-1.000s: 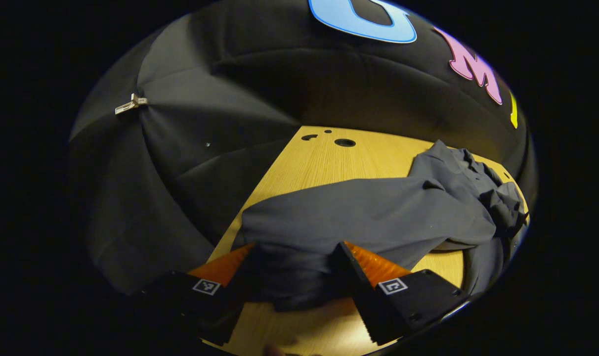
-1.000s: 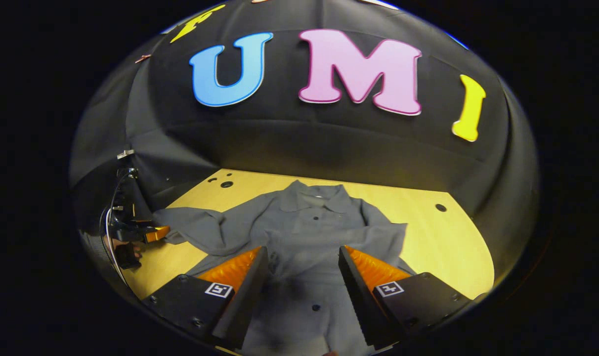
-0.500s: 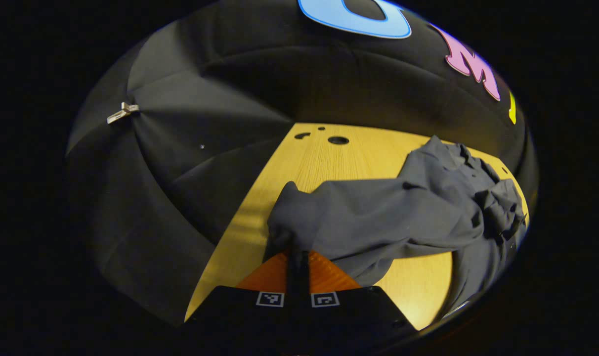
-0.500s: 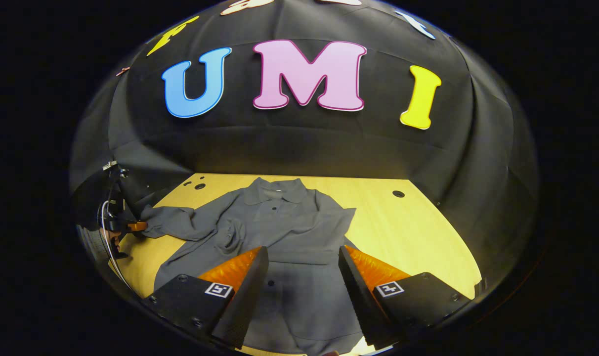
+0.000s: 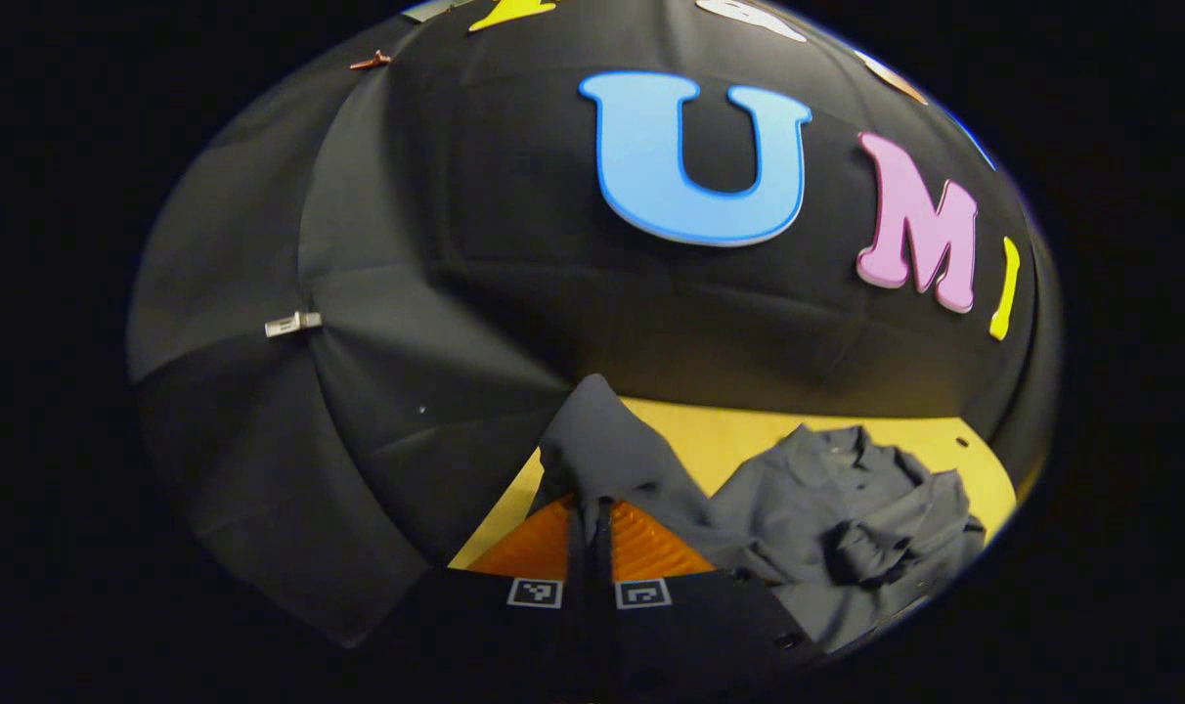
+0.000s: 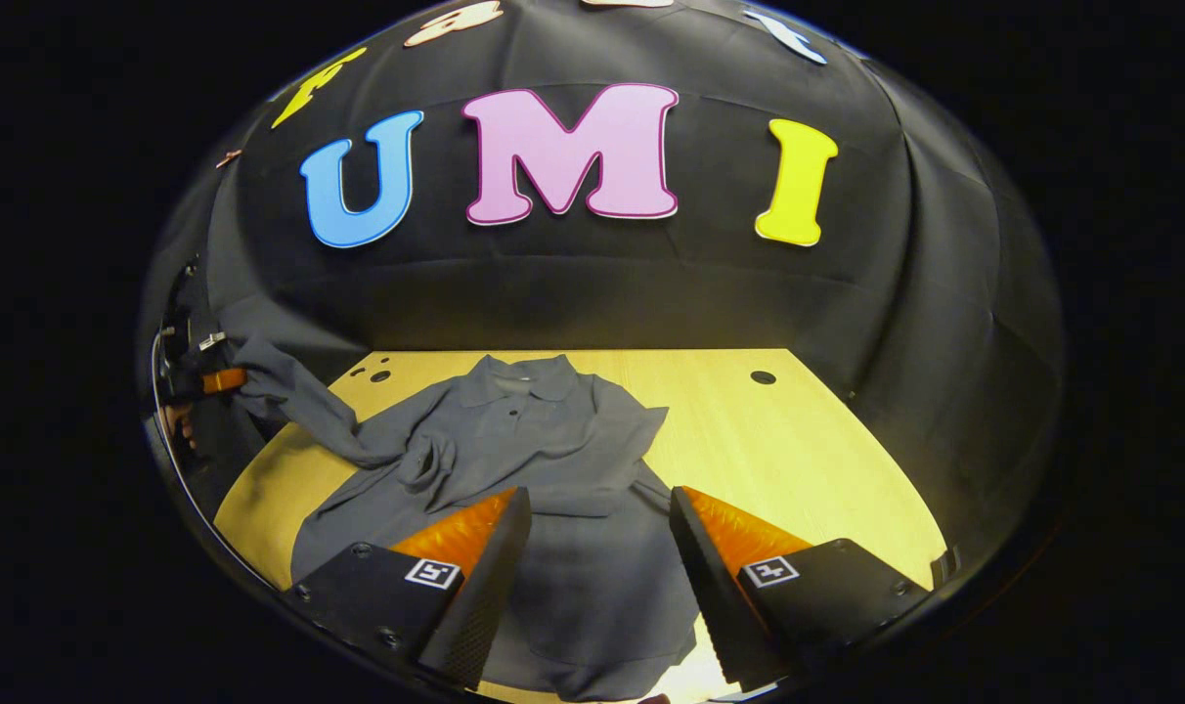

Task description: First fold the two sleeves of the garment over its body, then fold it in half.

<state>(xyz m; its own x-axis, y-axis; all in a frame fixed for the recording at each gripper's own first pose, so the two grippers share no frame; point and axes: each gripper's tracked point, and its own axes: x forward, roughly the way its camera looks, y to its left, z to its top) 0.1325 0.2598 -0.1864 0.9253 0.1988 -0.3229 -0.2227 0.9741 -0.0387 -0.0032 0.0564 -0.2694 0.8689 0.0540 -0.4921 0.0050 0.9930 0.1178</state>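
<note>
My left gripper (image 5: 590, 513) is clamped on the cuff of the grey garment's left sleeve (image 5: 607, 445), held up off the table so it can swing over the body. At the left edge of the right gripper view that sleeve rises from the garment (image 6: 514, 440), which lies flat mid-frame, the other sleeve already across its chest. My right gripper (image 6: 600, 518) hovers spread, empty, above the hem. The wooden table (image 6: 798, 440) is bare to the right, with black cloth behind.
</note>
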